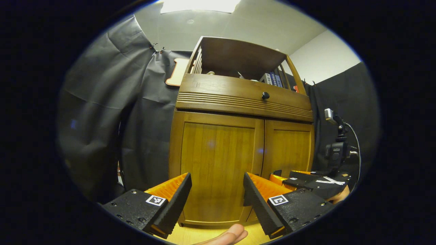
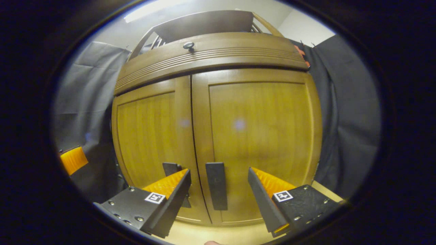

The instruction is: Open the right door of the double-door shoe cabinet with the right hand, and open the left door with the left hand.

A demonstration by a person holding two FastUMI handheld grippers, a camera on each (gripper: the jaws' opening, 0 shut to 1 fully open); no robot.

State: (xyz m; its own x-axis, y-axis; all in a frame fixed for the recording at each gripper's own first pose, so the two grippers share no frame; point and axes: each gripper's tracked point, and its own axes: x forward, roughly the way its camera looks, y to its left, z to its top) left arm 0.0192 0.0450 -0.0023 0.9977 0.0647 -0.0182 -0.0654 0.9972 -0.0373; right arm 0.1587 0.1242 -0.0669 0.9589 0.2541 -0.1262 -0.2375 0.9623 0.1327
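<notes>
Shoe cabinet (image 2: 218, 136): both doors shut, straight ahead | your right claw (image 2: 218, 200): wide, right door (image 2: 259, 136) handle (image 2: 216, 185) between its fingers, untouched | your left claw (image 1: 217, 199): wide, facing left door (image 1: 218, 163), apart from it.

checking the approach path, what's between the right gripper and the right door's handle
Nothing. In the right gripper view, the open right gripper faces the dark vertical handle on the closed right door, which shows between its fingers with bare space in front.
</notes>
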